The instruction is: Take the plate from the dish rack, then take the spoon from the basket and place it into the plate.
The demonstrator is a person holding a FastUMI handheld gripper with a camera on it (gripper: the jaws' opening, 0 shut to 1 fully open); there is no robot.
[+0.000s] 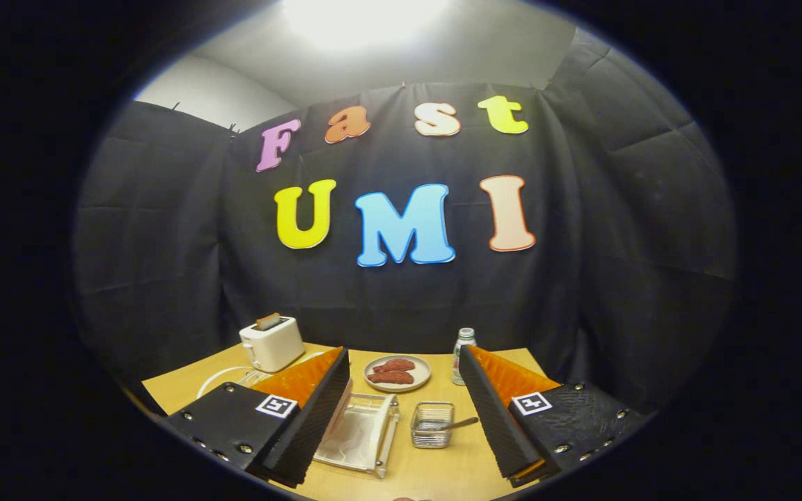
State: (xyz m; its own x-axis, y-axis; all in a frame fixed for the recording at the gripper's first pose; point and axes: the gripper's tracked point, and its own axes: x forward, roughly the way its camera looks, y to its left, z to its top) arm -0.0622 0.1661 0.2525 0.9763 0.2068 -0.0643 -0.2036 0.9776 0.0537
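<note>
My gripper point(404, 355) is open, held above the near edge of a wooden table point(457, 466), with nothing between its fingers. Below, just inside the left finger, a clear dish rack point(385, 435) holds a pale plate point(352, 435) that leans in it. To its right, about midway between the fingers, stands a small wire basket point(431, 426). A spoon point(460, 422) lies in the basket with its handle sticking out toward the right finger.
Beyond the basket sits a round dish point(398, 374) with reddish pieces of food. A small bottle point(464, 355) stands by the right fingertip. A white toaster point(272, 343) with toast stands at the table's far left, its white cord point(216, 379) looping beside it.
</note>
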